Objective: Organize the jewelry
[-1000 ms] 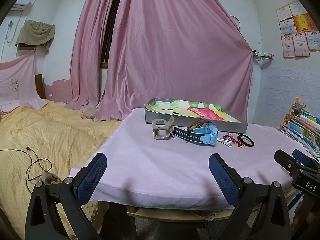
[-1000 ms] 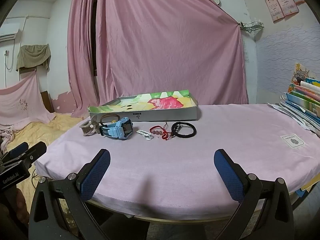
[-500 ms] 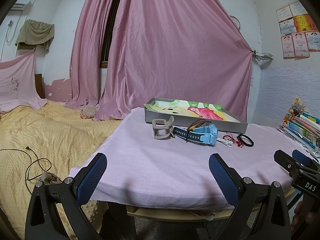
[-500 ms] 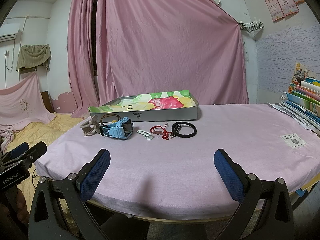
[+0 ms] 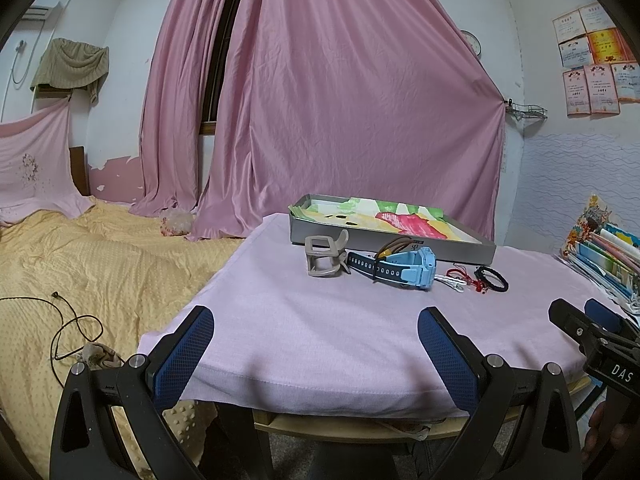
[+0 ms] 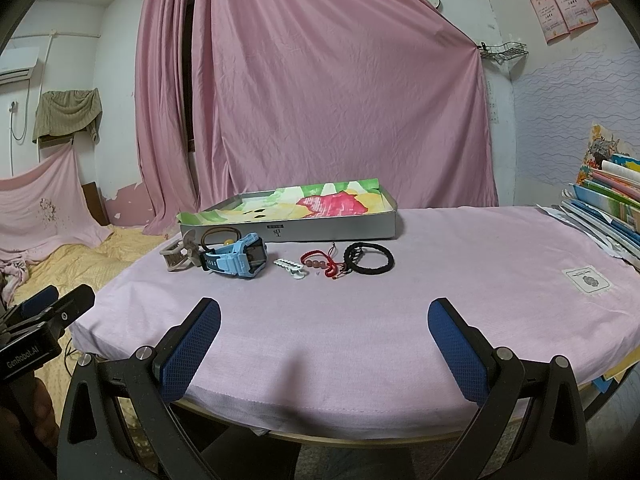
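Jewelry is laid beside the tray (image 6: 332, 232) on the table (image 6: 440, 280); left gripper (image 5: 316, 354) and right gripper (image 6: 324, 344) are held wide apart, empty.

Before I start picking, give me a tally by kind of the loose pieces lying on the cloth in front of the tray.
Watches: 1, blue watch
Empty watch cases: 1, beige case
Hair ties: 1, brown hair tie
Hair clips: 1, white clip
Bracelets: 2, red bracelet, black bracelet
Total: 6

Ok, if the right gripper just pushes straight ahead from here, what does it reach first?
Probably the red beaded cord bracelet, beside the white clip. The right gripper is open, with bare pink tablecloth before that; depth is uncertain.
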`<state>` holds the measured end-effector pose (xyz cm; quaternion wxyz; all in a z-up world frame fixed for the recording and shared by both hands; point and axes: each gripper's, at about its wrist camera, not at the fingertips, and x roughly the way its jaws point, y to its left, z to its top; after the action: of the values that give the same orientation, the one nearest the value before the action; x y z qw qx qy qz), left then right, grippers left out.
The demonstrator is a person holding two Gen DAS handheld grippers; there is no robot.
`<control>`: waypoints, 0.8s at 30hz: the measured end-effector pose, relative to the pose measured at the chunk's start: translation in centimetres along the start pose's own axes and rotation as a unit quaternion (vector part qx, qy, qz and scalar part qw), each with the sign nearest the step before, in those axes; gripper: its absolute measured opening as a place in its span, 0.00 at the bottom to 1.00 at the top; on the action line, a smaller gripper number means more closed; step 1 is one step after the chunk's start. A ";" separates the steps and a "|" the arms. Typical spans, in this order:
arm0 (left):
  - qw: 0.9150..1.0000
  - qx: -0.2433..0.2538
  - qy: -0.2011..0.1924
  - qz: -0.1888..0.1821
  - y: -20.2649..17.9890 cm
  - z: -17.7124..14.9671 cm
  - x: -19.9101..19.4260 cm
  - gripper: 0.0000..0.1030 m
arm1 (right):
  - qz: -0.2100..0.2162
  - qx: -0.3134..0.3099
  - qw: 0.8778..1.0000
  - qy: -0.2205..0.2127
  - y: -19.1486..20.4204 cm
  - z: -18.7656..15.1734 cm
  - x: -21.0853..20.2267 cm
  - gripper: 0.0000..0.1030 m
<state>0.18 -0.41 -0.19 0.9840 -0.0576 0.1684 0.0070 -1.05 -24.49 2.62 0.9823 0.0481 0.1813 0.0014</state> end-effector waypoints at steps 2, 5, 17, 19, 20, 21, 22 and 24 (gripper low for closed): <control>1.000 0.000 0.000 0.001 -0.1 0.0 0.0 0.99 | 0.000 0.000 1.000 0.000 0.0 0.0 0.0 0.99; 1.000 0.000 0.000 0.000 0.0 0.0 0.0 0.99 | 0.000 0.000 1.000 0.000 0.0 0.0 0.0 0.99; 1.000 0.000 0.001 0.000 0.0 0.0 0.0 0.99 | 0.000 0.001 1.000 0.001 0.2 -0.2 0.3 0.99; 1.000 0.000 0.001 0.000 0.0 0.1 -0.4 0.99 | 0.000 0.001 1.000 0.002 0.2 -0.2 0.3 0.99; 1.000 0.000 0.001 0.000 0.0 0.1 -0.3 0.99 | 0.000 0.001 1.000 0.002 0.2 -0.2 0.3 0.99; 1.000 0.000 0.001 0.000 0.0 0.0 -0.4 0.99 | 0.000 0.001 1.000 0.001 0.2 -0.2 0.3 0.99; 1.000 0.000 0.001 0.000 0.0 0.1 -0.3 0.99 | 0.001 0.001 1.000 0.001 0.2 -0.2 0.3 0.99; 1.000 0.000 0.001 0.000 0.0 0.0 -0.3 0.99 | 0.000 0.001 1.000 0.002 0.2 -0.2 0.3 0.99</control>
<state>-0.12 -0.42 -0.03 0.9838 -0.0576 0.1695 0.0074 -0.86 -24.24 2.38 0.9818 0.0491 0.1834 0.0015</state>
